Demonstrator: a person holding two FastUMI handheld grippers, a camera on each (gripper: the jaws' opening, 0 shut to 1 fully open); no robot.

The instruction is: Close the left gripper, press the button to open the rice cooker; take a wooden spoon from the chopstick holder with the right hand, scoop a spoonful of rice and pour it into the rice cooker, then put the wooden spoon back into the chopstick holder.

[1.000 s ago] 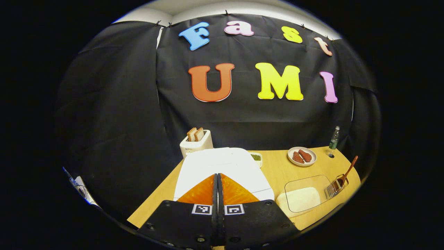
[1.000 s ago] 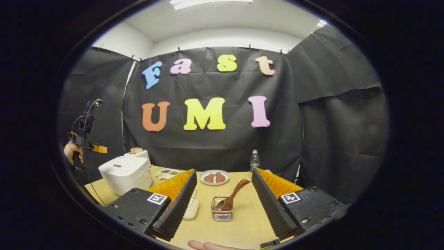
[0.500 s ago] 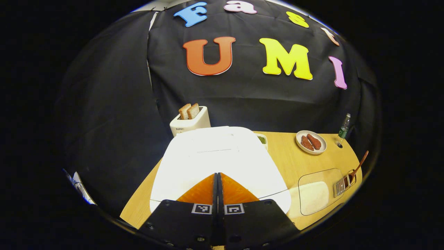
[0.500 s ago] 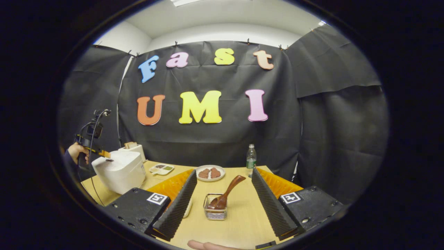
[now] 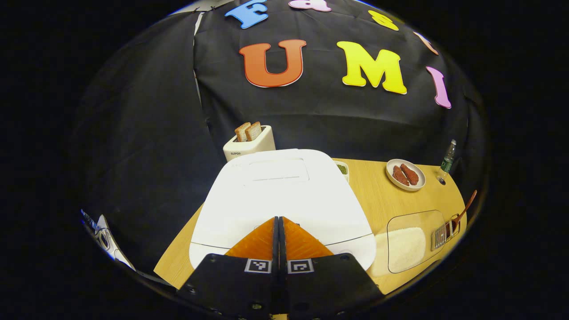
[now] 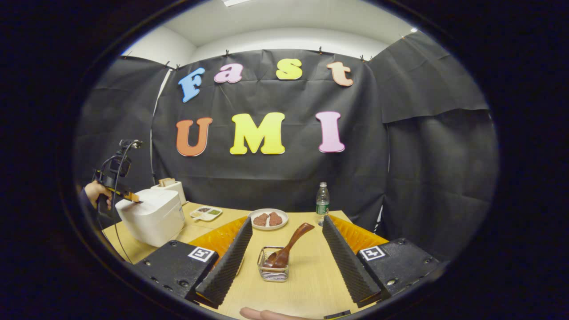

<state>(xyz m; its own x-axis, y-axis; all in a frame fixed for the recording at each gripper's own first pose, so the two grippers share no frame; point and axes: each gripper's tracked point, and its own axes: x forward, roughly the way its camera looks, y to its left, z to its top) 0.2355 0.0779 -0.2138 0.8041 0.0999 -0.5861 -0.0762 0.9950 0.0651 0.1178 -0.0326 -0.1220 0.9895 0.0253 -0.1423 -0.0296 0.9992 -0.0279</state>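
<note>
Our left gripper (image 5: 279,218), fingers pressed together and empty, rests on the rice cooker (image 5: 280,195) lid's front edge; off-centre, we could miss the button. Our right gripper (image 6: 286,242) gapes empty.

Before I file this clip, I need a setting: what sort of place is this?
Likely a staged kitchen corner inside a cloth-walled booth: a wooden table carries a rice cooker, a toaster with bread, and a plate of food.
</note>
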